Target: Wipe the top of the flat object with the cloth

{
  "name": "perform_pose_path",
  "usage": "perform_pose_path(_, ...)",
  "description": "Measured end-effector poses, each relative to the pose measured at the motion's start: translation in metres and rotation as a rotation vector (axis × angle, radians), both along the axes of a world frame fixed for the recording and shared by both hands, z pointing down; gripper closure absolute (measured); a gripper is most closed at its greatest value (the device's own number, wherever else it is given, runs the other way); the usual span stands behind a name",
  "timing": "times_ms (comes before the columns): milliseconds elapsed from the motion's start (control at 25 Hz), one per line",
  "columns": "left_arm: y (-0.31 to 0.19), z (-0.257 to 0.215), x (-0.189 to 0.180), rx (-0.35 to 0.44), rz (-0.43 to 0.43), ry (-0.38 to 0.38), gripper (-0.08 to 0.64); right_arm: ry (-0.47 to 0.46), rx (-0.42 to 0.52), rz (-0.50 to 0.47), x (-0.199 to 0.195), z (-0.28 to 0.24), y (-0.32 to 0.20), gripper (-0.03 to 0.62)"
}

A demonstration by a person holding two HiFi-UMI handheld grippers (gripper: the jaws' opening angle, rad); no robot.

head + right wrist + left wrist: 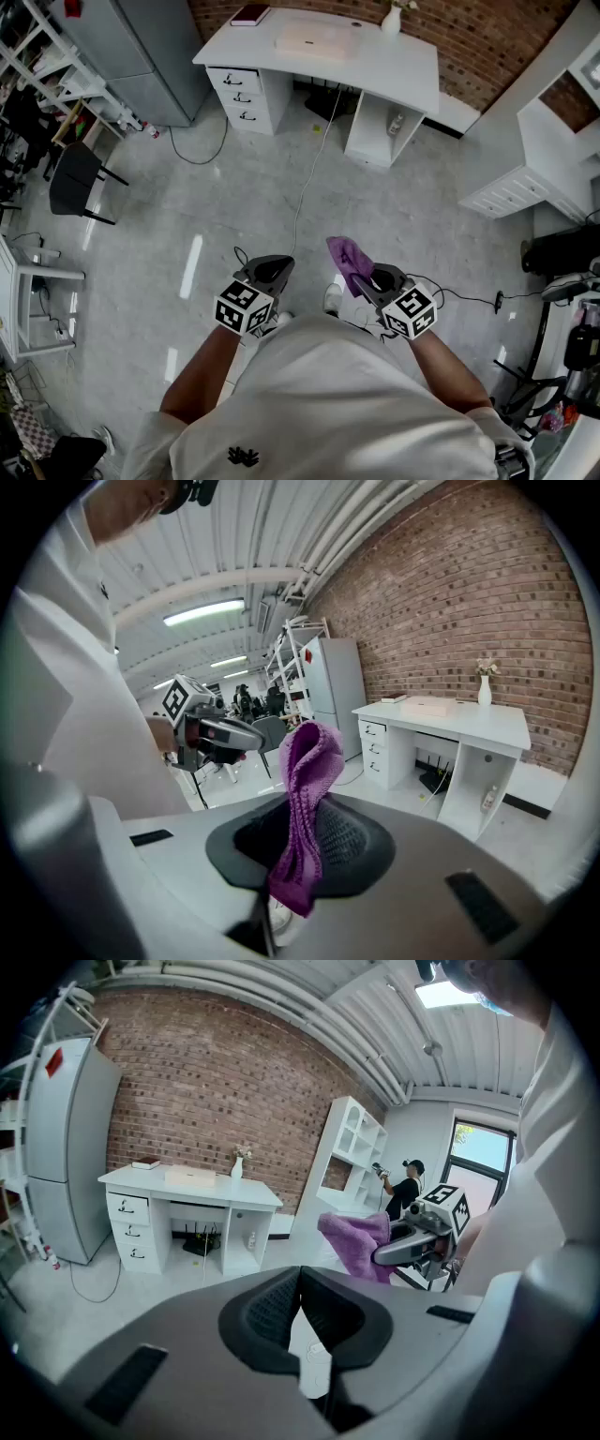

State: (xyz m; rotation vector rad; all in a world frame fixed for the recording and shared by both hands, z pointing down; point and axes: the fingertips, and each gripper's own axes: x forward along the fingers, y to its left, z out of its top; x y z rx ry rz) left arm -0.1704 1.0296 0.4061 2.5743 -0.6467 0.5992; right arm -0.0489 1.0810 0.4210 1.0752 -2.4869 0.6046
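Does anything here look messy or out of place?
Mostly tidy. A loose cable trails from the white desk toward the person's shoes, and the purple cloth sits bunched in the right gripper.

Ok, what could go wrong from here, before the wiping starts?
The cable crosses the floor toward the desk: a trip risk. The vase stands beside the flat object and could be knocked. The right tool pinches the cloth bunched, so it may wipe poorly.

Flat object point(317, 39) on desk point(409, 73), cloth point(349, 261) in right tool point(367, 279)
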Motion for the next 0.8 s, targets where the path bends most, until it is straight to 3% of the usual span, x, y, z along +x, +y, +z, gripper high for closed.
perform_pose_path(400, -0.068, 0.016, 0.114, 0.049, -0.014, -0.072, 0.537, -0.035, -0.018, 0.049, 0.134, 0.025, -0.063, 0.515)
perform_pose_path(600, -0.115, 0.023, 0.13, 0.027, -0.073, -0.07, 0.537, -0.085, -0.044, 0.064, 0.154, 0.036, -0.11, 0.513)
perform_pose_path(800, -0.192, 0.041, 0.131, -0.006, -0.086, -0.043, 0.537, -0.06, -0.037, 0.056, 0.157, 0.043, -0.183, 0.511)
